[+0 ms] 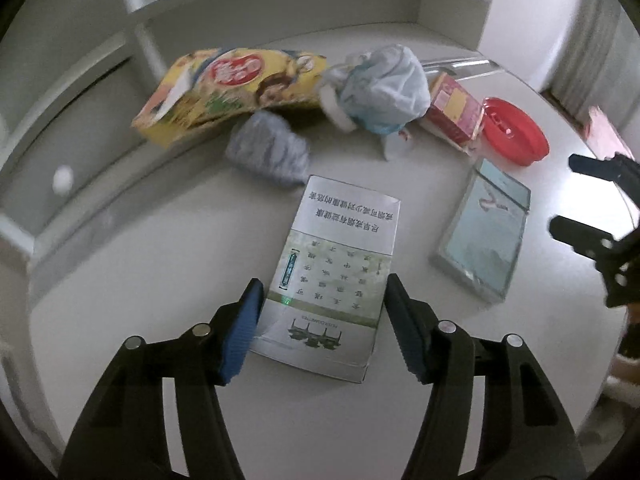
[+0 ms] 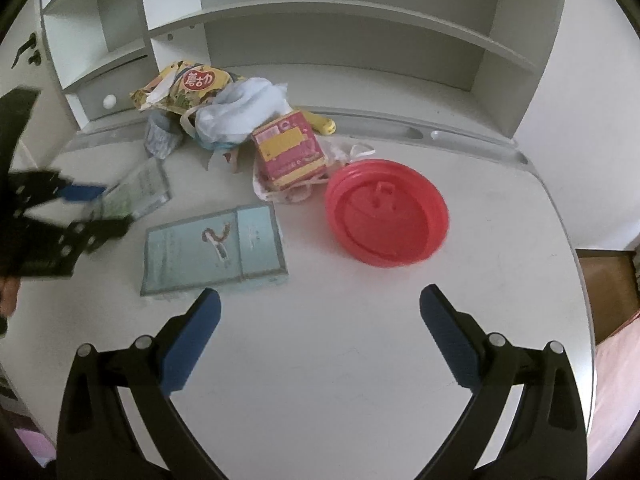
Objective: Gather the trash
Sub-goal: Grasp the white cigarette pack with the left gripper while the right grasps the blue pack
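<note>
A flat white-and-green cigarette carton (image 1: 334, 276) lies on the white desk (image 1: 160, 288); it also shows in the right wrist view (image 2: 136, 190). My left gripper (image 1: 322, 292) is open, its blue pads either side of the carton's near end. A pale blue carton (image 1: 484, 232) (image 2: 216, 250) lies to its right. My right gripper (image 2: 320, 304) is open and empty over bare desk, near the blue carton's corner. Behind lie a yellow snack bag (image 1: 228, 88) (image 2: 188, 86), a grey crumpled wrapper (image 1: 272, 152), a white plastic bag (image 1: 380, 88) (image 2: 240, 112) and a red-yellow box (image 1: 452, 108) (image 2: 288, 152).
A red round lid (image 2: 386, 212) (image 1: 514, 130) sits right of the box. White shelving (image 2: 340, 40) stands at the back of the desk, with a drawer knob (image 1: 63, 180) at the left. The desk's curved edge (image 2: 576, 280) runs on the right.
</note>
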